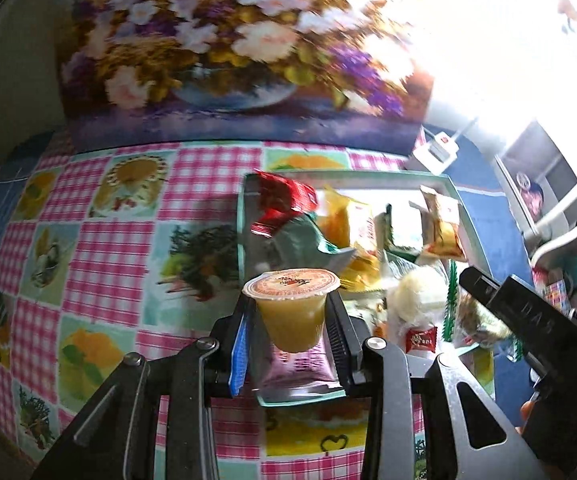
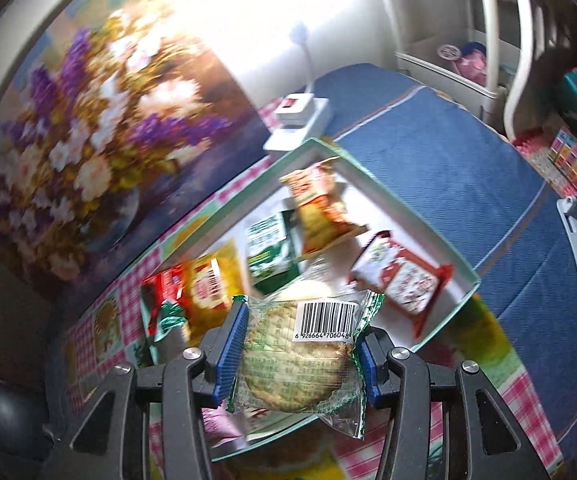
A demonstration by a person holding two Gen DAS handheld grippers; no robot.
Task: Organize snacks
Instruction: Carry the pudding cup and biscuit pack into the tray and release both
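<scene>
The left claw (image 1: 291, 316) is clenched on a smooth tapered jelly cup (image 1: 291, 312) with a foil lid, held over the near end of the shallow pale-green tray (image 1: 242, 216). The right claw (image 2: 293, 354) grips a crinkly clear-wrapped round biscuit (image 2: 294, 364) above the tray's crowded packets. Left of the tray, the checked bench (image 1: 100, 248) lies bare.

fingers (image 2: 224, 354) gripping wrapped cookie (image 2: 294, 364), snack tray (image 2: 372, 178)

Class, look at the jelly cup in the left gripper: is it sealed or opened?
Sealed. The jelly cup is upright between the left gripper pads, its printed foil lid flat across the rim.
</scene>
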